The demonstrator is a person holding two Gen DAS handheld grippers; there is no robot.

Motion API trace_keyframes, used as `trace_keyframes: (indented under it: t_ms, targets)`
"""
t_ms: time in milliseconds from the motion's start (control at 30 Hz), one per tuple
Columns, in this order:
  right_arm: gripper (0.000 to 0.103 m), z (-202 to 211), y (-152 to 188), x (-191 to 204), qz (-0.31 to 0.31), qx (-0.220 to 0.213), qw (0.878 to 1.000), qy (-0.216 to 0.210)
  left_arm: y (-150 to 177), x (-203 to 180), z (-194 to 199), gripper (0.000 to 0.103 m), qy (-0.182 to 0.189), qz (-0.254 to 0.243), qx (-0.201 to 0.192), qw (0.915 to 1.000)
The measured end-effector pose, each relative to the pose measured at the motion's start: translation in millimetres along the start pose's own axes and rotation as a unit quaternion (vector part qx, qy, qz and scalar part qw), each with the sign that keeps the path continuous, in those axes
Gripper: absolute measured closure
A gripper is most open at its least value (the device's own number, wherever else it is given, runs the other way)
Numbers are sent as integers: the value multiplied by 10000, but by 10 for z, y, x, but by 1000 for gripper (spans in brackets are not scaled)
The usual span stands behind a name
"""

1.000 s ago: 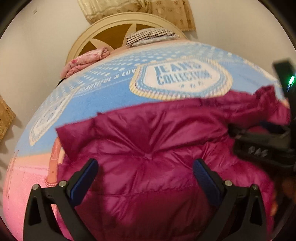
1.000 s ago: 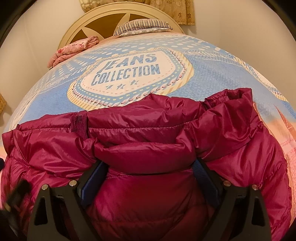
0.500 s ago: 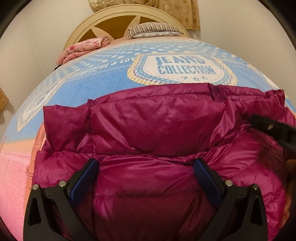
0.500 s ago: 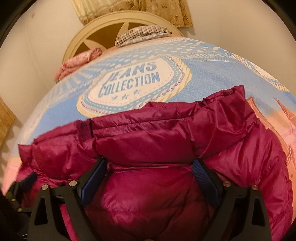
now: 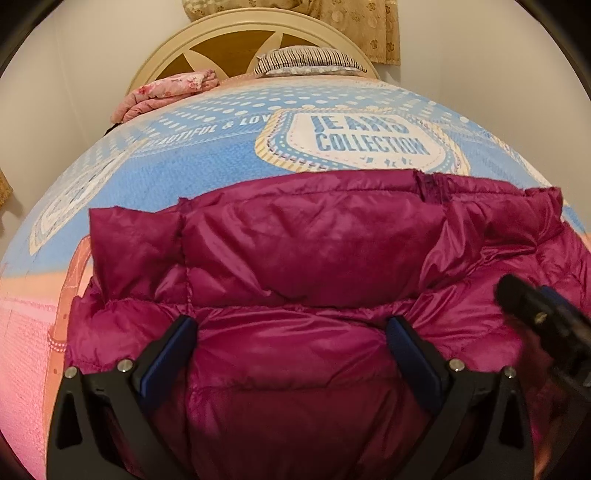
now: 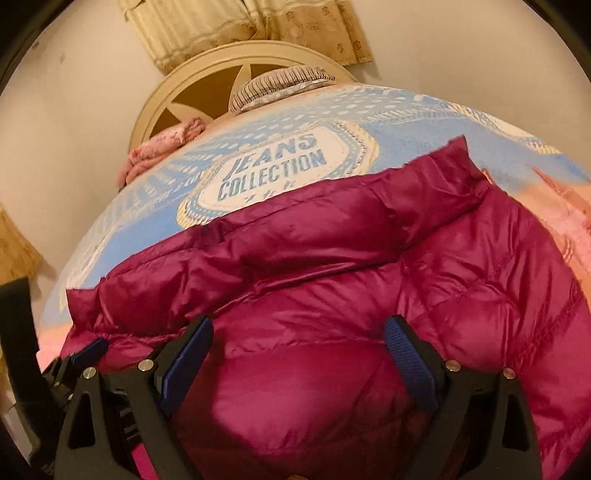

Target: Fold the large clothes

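Note:
A magenta puffer jacket (image 5: 303,258) lies folded on the bed, its zipped hem edge towards the headboard. It also fills the right wrist view (image 6: 332,280). My left gripper (image 5: 291,332) is open, its blue-padded fingers spread over the jacket's near part with nothing pinched. My right gripper (image 6: 299,332) is open too, fingers spread over the jacket's right half. The right gripper shows blurred at the right edge of the left wrist view (image 5: 546,317). The left gripper shows at the lower left of the right wrist view (image 6: 85,354).
The bed carries a blue and pink "JEANS COLLECTION" cover (image 5: 184,162) (image 6: 406,136). A folded pink floral blanket (image 5: 166,92) and a striped pillow (image 5: 310,61) lie by the cream headboard (image 5: 236,37). Beige curtains (image 6: 240,26) hang behind.
The jacket's top layer has been laid over and now lies flatter. The right gripper has tilted and shifted right. Both grippers stayed open.

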State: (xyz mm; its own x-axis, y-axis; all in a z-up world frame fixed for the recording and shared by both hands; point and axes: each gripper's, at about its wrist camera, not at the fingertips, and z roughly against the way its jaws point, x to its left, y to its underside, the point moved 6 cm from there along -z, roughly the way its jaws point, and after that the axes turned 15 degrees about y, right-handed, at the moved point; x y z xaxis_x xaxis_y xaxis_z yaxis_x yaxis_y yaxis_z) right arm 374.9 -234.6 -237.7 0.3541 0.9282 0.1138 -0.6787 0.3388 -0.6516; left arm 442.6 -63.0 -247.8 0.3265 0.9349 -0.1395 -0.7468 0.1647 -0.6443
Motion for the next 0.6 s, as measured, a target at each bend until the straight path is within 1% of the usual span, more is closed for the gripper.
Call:
trace_keyframes:
  t_ms: [100, 133, 200, 300, 333, 400, 467, 500, 533, 567, 600]
  targets:
    - [9, -34, 26, 28, 121, 16, 9999, 74, 69, 36, 266, 0, 67, 26, -127, 9999]
    - [9, -46, 29, 38, 152, 36, 9998, 105, 108, 58, 413, 0, 99, 1, -214, 9997]
    - [9, -48, 49, 40, 207, 51, 9997, 152, 180, 152, 715, 0, 29, -93, -451, 9989]
    - [9, -63, 47, 59, 286, 66, 9993, 215, 317, 480, 1114, 0, -115, 28, -744, 9972]
    - [9, -65, 48, 67, 318, 72, 9992, 244, 351, 592, 1154, 0, -154, 102, -765, 9969]
    - [9, -53, 59, 83, 447, 83, 9984, 341, 472, 836, 1144, 0, -164, 351, -631, 9973]
    - [9, -10, 47, 141, 700, 60, 9964, 472, 629, 1018, 1040, 0, 142, 736, -404, 9964]
    - [9, 29, 31, 162, 764, 22, 9959, 484, 690, 1054, 1006, 0, 297, 873, -358, 9951]
    - [9, 78, 4, 176, 785, -53, 9957, 491, 755, 1062, 974, 0, 547, 1023, -341, 9927]
    - [9, 150, -29, 187, 790, -188, 9955, 496, 792, 1052, 952, 2, 750, 1129, -341, 9902]
    - [9, 203, -60, 210, 799, -286, 9952, 496, 816, 1035, 920, 6, 979, 1233, -341, 9869]
